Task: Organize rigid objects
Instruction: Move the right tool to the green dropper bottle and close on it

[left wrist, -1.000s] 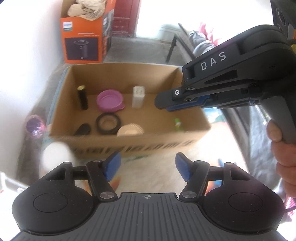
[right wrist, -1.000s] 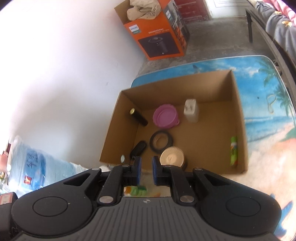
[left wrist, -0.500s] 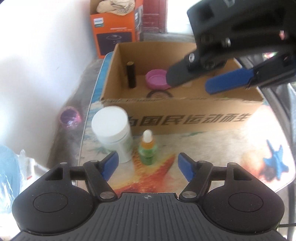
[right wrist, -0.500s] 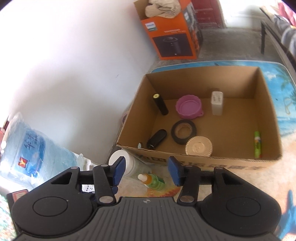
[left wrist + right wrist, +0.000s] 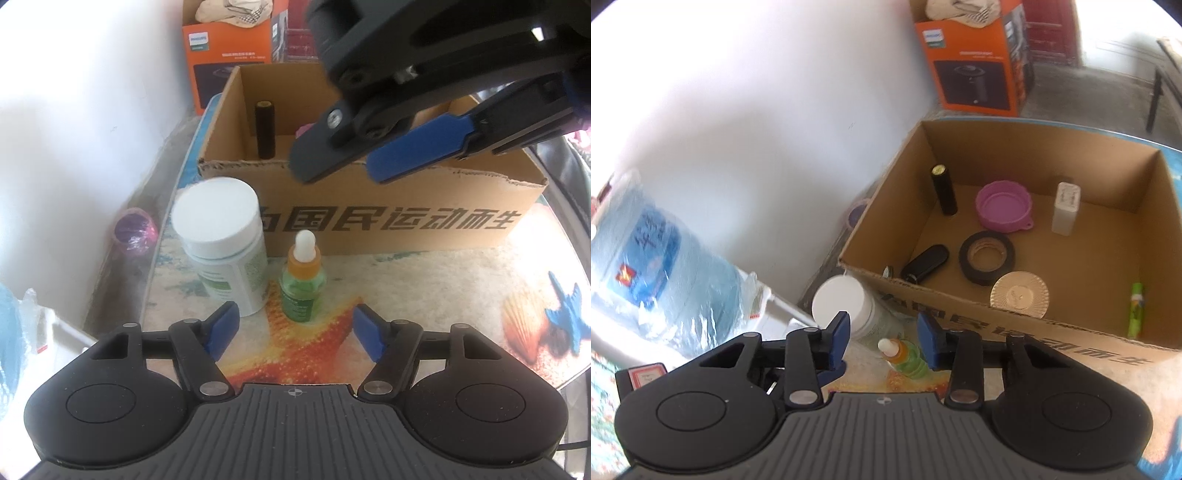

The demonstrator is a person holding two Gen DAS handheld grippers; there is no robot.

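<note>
A small green dropper bottle (image 5: 303, 280) with an orange collar and white tip stands on the table in front of the cardboard box (image 5: 388, 221), next to a white-lidded jar (image 5: 221, 243). My left gripper (image 5: 295, 330) is open, just short of the bottle. My right gripper (image 5: 354, 162) hangs open above the box's near wall. In the right wrist view the right gripper (image 5: 884, 336) is open above the dropper bottle (image 5: 905, 356) and the jar (image 5: 846, 306). The box (image 5: 1052, 328) holds a black cylinder (image 5: 944, 190), purple lid (image 5: 1004, 205), white charger (image 5: 1066, 208), tape roll (image 5: 987, 258), gold disc (image 5: 1019, 295), black case (image 5: 925, 262) and green tube (image 5: 1136, 310).
An orange appliance box (image 5: 975, 74) stands on the floor behind. A blue water jug (image 5: 650, 258) sits at the left by the white wall. A purple ball (image 5: 135, 232) lies on the floor left of the table. The table edge (image 5: 159, 258) runs close to the jar.
The left gripper pulled back from over the box to the table in front of it. The right gripper opened, moved back and lower over the dropper bottle and jar.
</note>
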